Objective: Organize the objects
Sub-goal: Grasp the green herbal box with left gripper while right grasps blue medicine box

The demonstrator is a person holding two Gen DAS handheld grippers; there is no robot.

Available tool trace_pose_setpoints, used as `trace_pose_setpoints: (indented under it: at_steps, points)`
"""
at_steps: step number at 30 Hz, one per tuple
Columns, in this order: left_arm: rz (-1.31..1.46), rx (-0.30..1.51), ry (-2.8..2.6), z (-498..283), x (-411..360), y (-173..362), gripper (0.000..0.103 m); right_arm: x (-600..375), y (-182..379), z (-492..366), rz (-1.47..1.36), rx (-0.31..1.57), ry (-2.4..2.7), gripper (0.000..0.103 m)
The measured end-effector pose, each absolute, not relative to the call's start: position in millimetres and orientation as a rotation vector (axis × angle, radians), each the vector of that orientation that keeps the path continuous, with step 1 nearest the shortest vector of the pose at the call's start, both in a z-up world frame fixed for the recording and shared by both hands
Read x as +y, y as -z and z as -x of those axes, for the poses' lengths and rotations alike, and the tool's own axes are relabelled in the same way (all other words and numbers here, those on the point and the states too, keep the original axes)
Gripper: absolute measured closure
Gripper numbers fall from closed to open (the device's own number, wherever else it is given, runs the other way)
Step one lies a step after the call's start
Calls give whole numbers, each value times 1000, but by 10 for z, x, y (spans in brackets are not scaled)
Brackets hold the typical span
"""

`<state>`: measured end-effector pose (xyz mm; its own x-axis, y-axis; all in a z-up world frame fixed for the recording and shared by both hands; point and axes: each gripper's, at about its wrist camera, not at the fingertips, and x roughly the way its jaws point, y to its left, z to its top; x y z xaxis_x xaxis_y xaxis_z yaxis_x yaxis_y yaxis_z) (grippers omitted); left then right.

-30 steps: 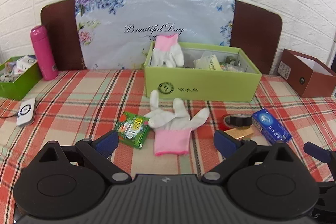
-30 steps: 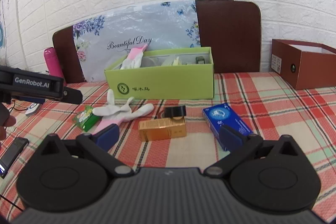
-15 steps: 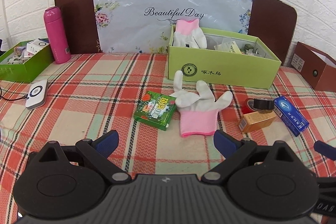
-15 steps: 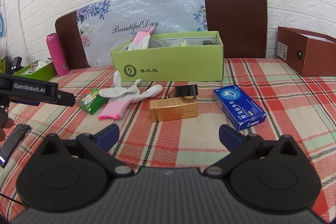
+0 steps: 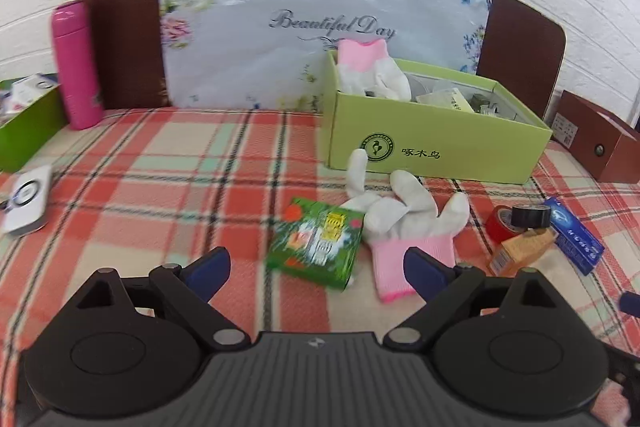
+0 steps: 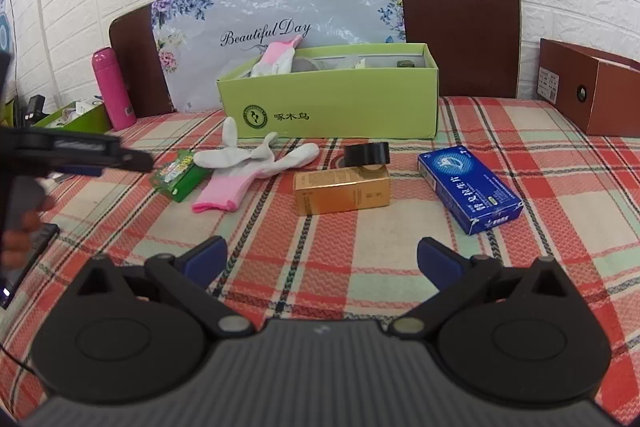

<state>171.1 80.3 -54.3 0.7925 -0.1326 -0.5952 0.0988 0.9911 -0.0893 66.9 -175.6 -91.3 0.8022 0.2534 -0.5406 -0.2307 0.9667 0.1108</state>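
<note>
A small green packet lies on the plaid cloth just beyond my open, empty left gripper. A white glove with a pink cuff lies to its right. A second glove hangs over the rim of the open green box. In the right wrist view I see the packet, the glove, a gold box with a black tape roll behind it, and a blue box. My right gripper is open and empty, short of the gold box.
A pink bottle and a green tray stand at the left, with a white device near them. A brown box stands at the right. A floral board leans on the brick wall. A red tape roll lies by the gold box.
My left gripper has moved closer to the green packet and glove, which now look larger and nearer its fingers. My right gripper has drawn a little nearer the gold box.
</note>
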Motion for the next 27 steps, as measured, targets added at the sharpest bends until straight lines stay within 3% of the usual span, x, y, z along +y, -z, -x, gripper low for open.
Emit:
trace_pose_setpoints:
  at_steps: [5, 8, 16, 18, 20, 21, 22, 23, 27]
  points:
    - [55, 729, 135, -2122, 765, 806, 7, -1910, 904, -755, 3, 565, -245, 0]
    - [73, 759, 160, -2167, 813, 856, 35, -2091, 937, -949, 40, 570, -210, 0]
    - [27, 781, 179, -1826, 769, 820, 35, -2488, 1173, -1690, 138, 632, -166, 0]
    - [32, 792, 203, -1749, 766, 826, 35, -2552, 1268, -1854, 144, 667, -162, 4]
    - [25, 799, 210, -1695, 750, 831, 35, -2614, 1333, -1953, 120, 704, -164, 15]
    - [20, 801, 209, -1675, 743, 833, 35, -2652, 1331, -1960, 79, 716, -171, 22]
    - [19, 806, 210, -1660, 738, 837, 35, -2671, 1305, -1932, 46, 718, -155, 40]
    - [17, 813, 210, -1647, 731, 836, 35, -2668, 1268, -1879, 25, 720, -128, 46]
    - [-17, 840, 230, -1525, 628, 814, 35, -2576, 1190, -1496, -90, 761, -152, 47]
